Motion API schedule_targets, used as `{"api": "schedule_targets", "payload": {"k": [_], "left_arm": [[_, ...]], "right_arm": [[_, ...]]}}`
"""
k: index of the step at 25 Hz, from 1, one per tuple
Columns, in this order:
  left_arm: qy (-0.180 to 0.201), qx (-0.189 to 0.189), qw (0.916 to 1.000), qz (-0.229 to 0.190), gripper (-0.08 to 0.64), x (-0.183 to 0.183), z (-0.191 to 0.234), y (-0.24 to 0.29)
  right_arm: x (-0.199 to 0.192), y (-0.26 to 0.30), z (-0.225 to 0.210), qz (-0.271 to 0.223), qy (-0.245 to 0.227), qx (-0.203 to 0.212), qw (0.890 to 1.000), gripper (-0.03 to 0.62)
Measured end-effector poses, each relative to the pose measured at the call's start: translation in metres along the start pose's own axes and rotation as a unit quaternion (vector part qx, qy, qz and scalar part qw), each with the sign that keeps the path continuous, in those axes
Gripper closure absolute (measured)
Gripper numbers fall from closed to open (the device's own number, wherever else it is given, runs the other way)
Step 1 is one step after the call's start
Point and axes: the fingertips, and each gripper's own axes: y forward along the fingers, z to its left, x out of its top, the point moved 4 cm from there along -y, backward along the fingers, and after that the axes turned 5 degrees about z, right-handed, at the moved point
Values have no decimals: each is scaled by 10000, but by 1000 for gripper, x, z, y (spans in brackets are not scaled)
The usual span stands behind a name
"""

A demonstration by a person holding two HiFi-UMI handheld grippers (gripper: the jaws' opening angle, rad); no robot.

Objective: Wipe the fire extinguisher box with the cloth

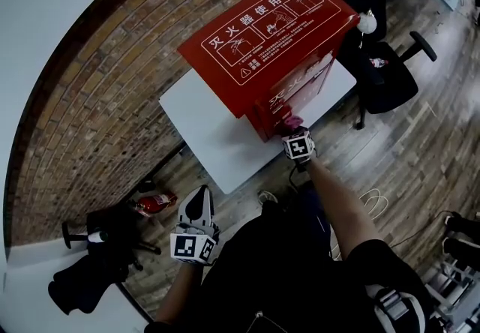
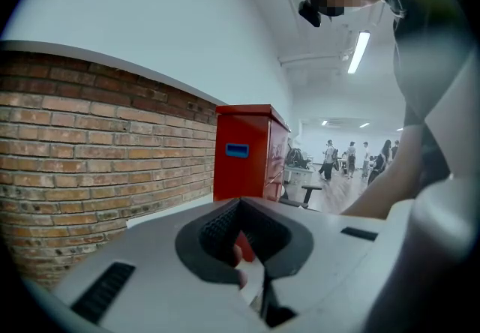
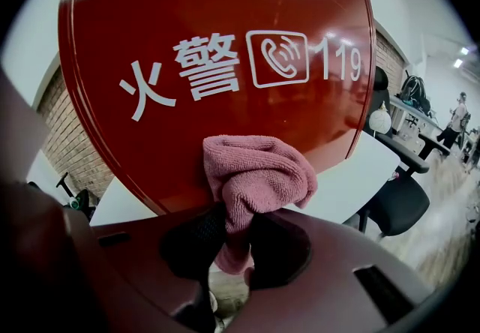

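The red fire extinguisher box stands on a white table against the brick wall. My right gripper is shut on a pink cloth, which is pressed to the lower front of the box. In the right gripper view the bunched cloth sticks up from the gripper against the red front, below its white lettering. My left gripper hangs low near my body, off the table and shut on nothing. In the left gripper view that gripper points at the box from a distance.
Black office chairs stand right of the table. A red extinguisher lies on the wooden floor at left, beside another dark chair. The brick wall runs behind the table. People stand far off in the room.
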Motion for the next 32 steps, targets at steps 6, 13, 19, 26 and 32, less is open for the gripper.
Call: {"api": "schedule_targets", "payload": {"k": [6,13,19,26,32], "left_arm": [[43,-49,9999,-90,537,1,9,-6],[-26,-33,9999,-102,537,3,17,-6],[-105,-86,9998,-155,537,3,19,0],[-136,-129,9996,-189,537,1,23,6],[-110,-243,9993,-264,537,3,22,12]], "right_arm": [[-3,4,13,-59,-51,13,10000,515],[-10,2,37,86,-215,164,9996,515],[-18,1,60,234,-230,348,9989,515],[-18,-3,79,225,-306,591,9975,515],[-18,-14,106,279,-671,823,9940,515]]}}
